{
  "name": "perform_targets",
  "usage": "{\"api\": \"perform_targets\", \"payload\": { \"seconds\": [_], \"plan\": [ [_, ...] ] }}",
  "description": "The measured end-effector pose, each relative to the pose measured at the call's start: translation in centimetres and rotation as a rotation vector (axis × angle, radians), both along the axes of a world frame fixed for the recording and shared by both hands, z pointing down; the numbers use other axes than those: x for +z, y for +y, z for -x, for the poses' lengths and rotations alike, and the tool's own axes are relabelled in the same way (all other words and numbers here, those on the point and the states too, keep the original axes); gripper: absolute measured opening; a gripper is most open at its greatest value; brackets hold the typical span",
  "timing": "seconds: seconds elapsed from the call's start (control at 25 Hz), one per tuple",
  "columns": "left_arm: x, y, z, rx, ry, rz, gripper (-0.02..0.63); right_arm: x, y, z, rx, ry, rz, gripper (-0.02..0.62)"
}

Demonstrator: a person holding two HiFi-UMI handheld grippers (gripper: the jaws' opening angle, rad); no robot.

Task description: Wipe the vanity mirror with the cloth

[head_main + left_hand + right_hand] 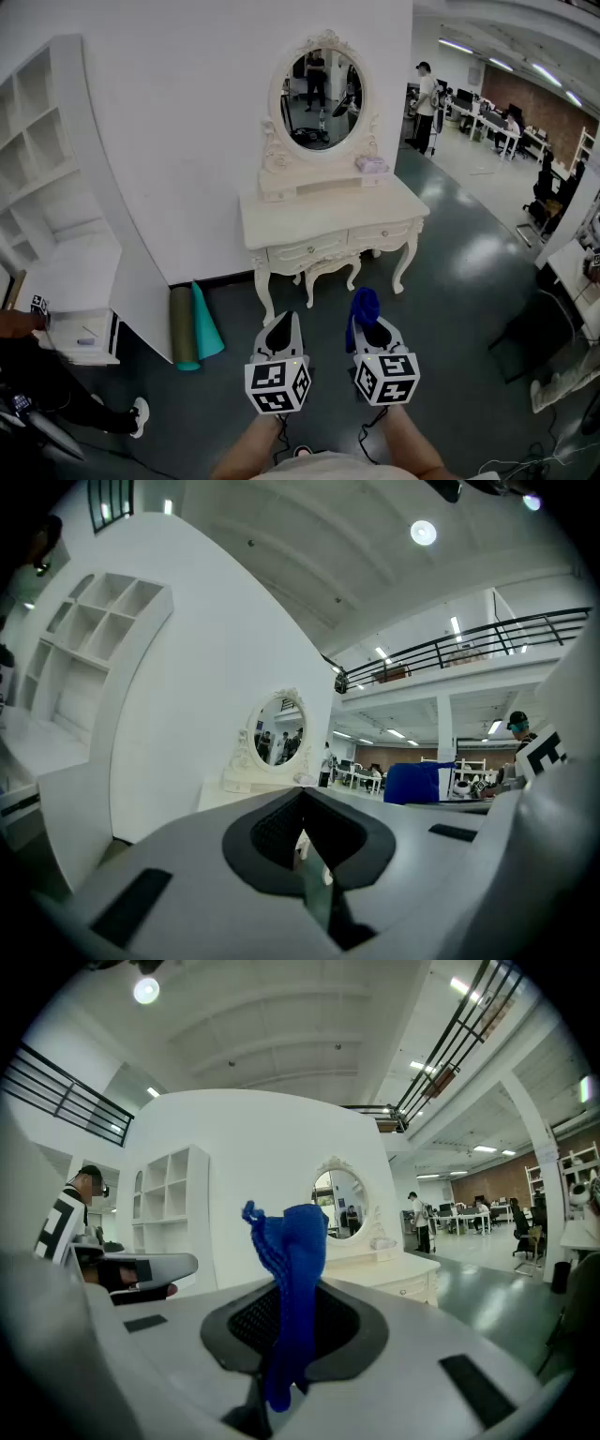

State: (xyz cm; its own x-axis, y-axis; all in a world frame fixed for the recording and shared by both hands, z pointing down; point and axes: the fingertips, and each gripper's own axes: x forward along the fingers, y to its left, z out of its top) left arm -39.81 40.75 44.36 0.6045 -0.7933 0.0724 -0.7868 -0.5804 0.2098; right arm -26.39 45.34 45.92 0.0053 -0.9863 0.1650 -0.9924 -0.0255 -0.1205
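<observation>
Dark floor (469,272), vanity mirror (323,98) ahead; only our gripper views show right gripper (286,1288) fingers pinching cloth (292,1241), left gripper (302,803) fingers pressed together.

The left gripper (303,794) has its jaws pressed together, and nothing is between them. Past the jaw tips, a little up and to the left, stands the white vanity mirror (277,729). It is oval with a curly frame and sits on a white dressing table (227,794). Small people show in the glass. Left of the jaws a big white wall (206,667) rises, with white shelves (94,639). Right of the jaws is a blue cloth (419,783). High up on the right runs a black railing (487,639).
</observation>
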Motion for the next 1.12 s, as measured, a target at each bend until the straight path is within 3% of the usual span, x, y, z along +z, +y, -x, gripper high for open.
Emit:
{"api": "perform_targets", "payload": {
  "seconds": [0.68, 1.12],
  "plan": [
    [1.2, -3.6, 1.8, 0.022, -0.018, 0.005, 0.005, 1.6, -2.7, 0.1, 0.065, -0.040, 0.020, 0.066],
    [3.6, -6.1, 0.2, 0.037, -0.020, 0.049, 0.005, 3.4, -3.5, -3.8, 0.158, -0.046, 0.060, 0.066]
  ]
}}
